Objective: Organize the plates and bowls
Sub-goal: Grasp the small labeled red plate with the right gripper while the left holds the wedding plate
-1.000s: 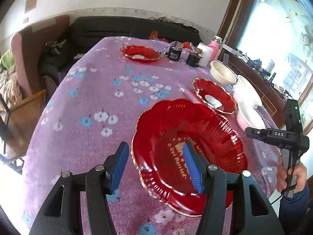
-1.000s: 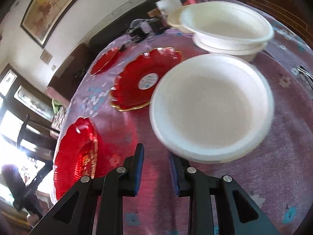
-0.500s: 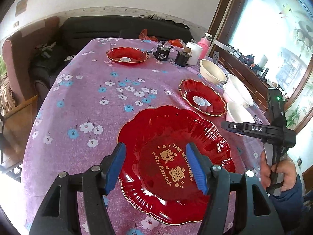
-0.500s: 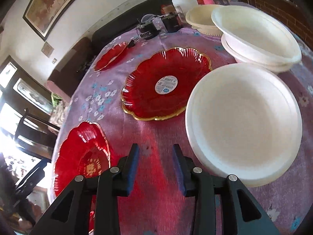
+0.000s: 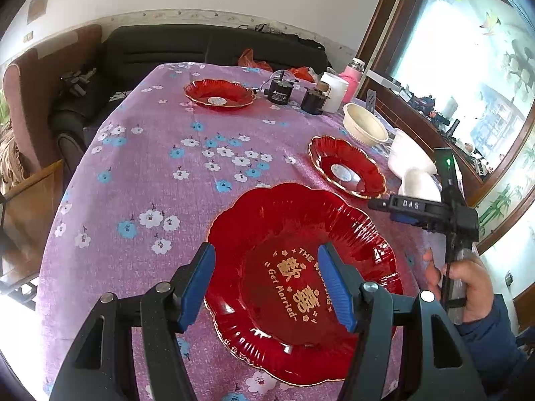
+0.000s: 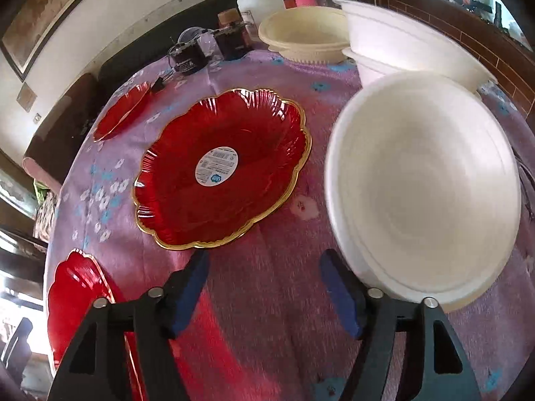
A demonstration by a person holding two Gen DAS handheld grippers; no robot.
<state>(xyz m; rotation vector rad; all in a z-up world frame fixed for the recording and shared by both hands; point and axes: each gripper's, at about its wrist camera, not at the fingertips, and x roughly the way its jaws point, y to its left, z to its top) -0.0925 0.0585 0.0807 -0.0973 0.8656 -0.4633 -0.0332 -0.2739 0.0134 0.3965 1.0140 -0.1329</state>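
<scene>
The left claw (image 5: 267,284) has two blue padded fingers (image 5: 197,284) on black angular arms, each arm carrying round silver screws. The right claw (image 6: 271,295) is built alike: dark blue pads, black arms with triangular cut-outs, silver screw heads. Seen from the left wrist view, the right claw's black body bears white letters "DAS", a small green light glows on its upright part, and a thin black cable runs down it. The hand (image 5: 468,287) shows bare skin and a dark blue sleeve (image 5: 491,344).
</scene>
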